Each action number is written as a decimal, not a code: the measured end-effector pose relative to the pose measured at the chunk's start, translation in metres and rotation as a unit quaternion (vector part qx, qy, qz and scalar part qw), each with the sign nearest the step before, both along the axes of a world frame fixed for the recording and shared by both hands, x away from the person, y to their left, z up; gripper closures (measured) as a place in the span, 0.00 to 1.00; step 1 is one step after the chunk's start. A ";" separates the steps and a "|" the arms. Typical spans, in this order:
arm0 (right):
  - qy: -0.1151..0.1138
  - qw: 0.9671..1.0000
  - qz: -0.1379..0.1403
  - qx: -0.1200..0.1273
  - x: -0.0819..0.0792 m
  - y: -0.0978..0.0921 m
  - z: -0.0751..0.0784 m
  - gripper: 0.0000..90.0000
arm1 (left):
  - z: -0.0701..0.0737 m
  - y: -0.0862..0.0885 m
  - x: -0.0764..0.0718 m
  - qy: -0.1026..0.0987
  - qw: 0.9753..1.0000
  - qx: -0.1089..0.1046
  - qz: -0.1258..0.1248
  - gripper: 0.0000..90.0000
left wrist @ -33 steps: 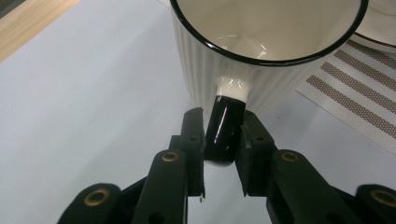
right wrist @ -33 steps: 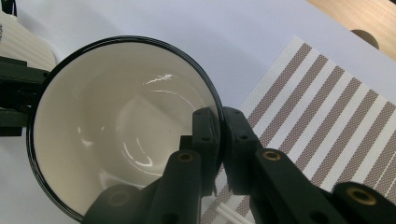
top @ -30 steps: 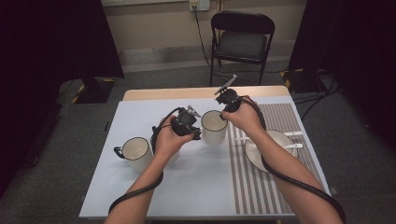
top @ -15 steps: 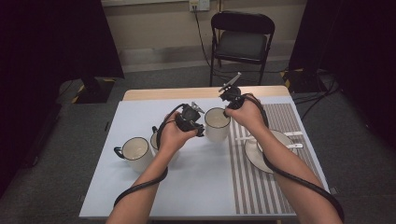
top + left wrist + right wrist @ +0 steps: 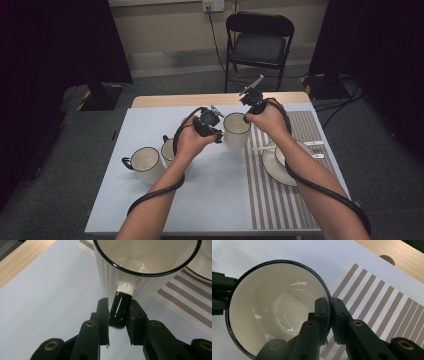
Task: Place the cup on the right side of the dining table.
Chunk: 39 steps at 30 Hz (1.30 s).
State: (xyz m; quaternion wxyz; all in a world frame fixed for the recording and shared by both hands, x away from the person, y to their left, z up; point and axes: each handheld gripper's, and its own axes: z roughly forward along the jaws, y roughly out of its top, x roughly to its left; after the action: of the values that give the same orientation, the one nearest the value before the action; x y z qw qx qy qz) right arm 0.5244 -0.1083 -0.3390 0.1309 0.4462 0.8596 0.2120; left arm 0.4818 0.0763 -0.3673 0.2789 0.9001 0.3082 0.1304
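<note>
I have the mug [image 5: 236,130] at the mat's [image 5: 280,200] edge, my left gripper [image 5: 119,315] closed on its handle [image 5: 121,308], my right gripper [image 5: 329,312] pinching its rim; moving it remains.

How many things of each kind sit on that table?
Mugs: 3, at and
Plates: 1
Bowls: 1
Striped mats: 1
Cutlery pieces: 2 at least; kind too small to tell
Total: 8
</note>
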 end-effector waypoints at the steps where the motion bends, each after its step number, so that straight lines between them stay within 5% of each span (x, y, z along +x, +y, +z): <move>1: -0.002 1.000 0.001 0.001 0.001 -0.002 0.000 0.93 | 0.000 -0.001 0.000 0.002 1.000 -0.001 0.002 0.82; 39: -0.009 0.999 -0.030 -0.002 0.015 -0.022 -0.006 0.94 | -0.008 -0.024 0.027 0.014 1.000 0.001 0.006 0.81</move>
State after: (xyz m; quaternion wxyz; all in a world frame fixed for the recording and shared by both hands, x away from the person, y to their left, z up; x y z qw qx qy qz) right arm 0.5398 -0.1302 -0.3453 0.1463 0.4698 0.8448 0.2103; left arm 0.5090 0.0528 -0.3749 0.2732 0.9001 0.3178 0.1193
